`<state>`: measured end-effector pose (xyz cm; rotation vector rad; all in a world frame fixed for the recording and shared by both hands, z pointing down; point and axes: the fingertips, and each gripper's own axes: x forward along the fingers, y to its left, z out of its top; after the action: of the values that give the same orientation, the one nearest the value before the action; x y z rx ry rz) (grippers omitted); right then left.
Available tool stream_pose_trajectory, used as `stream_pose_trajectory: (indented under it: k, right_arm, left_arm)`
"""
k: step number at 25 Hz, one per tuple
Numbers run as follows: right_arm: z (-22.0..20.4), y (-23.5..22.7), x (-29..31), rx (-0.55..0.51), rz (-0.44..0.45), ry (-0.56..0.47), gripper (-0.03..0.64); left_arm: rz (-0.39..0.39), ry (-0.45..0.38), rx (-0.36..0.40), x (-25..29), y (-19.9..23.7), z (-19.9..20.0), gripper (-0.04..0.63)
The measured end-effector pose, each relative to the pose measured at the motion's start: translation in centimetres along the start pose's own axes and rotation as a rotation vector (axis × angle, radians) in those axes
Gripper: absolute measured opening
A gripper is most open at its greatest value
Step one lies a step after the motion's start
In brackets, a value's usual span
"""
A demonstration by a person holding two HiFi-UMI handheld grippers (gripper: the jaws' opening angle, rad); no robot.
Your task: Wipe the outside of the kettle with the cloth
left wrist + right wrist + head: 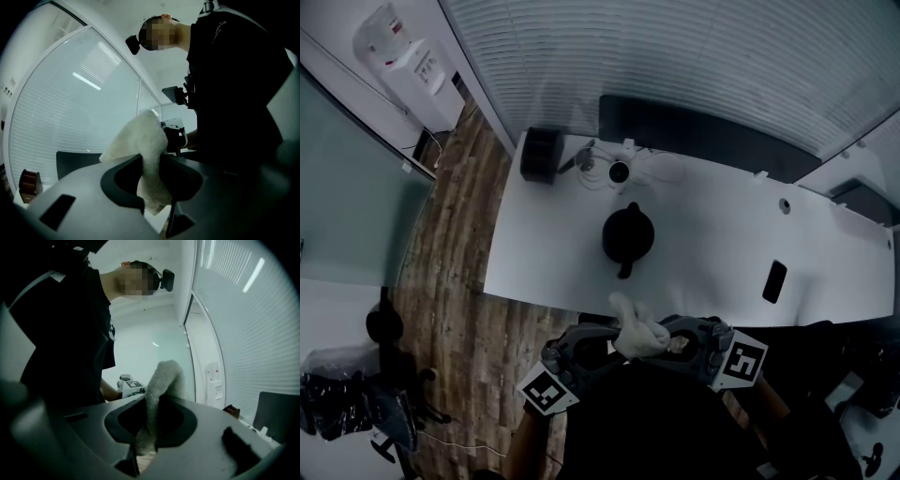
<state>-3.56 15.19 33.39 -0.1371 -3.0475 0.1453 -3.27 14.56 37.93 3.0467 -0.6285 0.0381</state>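
Cloth point(639, 333) pinched by my left hand-held gripper point(607, 351) and right hand-held gripper point(677, 343) alike; I'd free one, then carry it to the kettle point(628, 234) ahead of both.

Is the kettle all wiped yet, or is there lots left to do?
Done: the cloth is picked up. In hand: the left claw and right claw both pinch it, near the person's body. Left: the wiping, it seems; the kettle sits on the table, apart from the cloth.

Head view overhead, gripper views seemingly share cloth point(140, 140)
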Motion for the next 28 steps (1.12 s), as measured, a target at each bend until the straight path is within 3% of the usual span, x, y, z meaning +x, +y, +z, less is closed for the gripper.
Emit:
stream_pose_trajectory:
  k: [5,10,12,16,23,28]
  right_arm:
    - [-1.6,-1.5,-0.8,0.007,-0.107,0.046,0.049]
    - [-1.8,-5.8,-5.6,0.149,-0.406,-0.103,0.051]
    - [-2.1,-6.9,-8.0,0.208,-0.517,-0.169,0.051]
    - [-1.3,-7.0,-10.9,0.169,-0.69,-0.22,0.051]
    - [-2.0,-5.6,-11.6,0.166,-0.8,-0.175,0.051]
    - [-3.4,-4.9,-11.8,0.194,-0.874,-0.15,0.051]
  left_arm:
    - [0.065,0.026,-0.047,-0.9,1.8,-1.8,0.117]
    - [0.288,-0.02,-0.235,-4.6,10.5,-4.8,0.115]
    - [0.318,-0.024,-0.321,-5.5,14.6,-6.8,0.115]
    - [0.228,-0.013,-0.423,-3.6,19.7,-10.5,0.115]
    - [0.029,0.014,-0.588,0.4,23.1,-13.5,0.115]
    - [0.022,0.117,-0.621,1.4,25.0,-17.0,0.115]
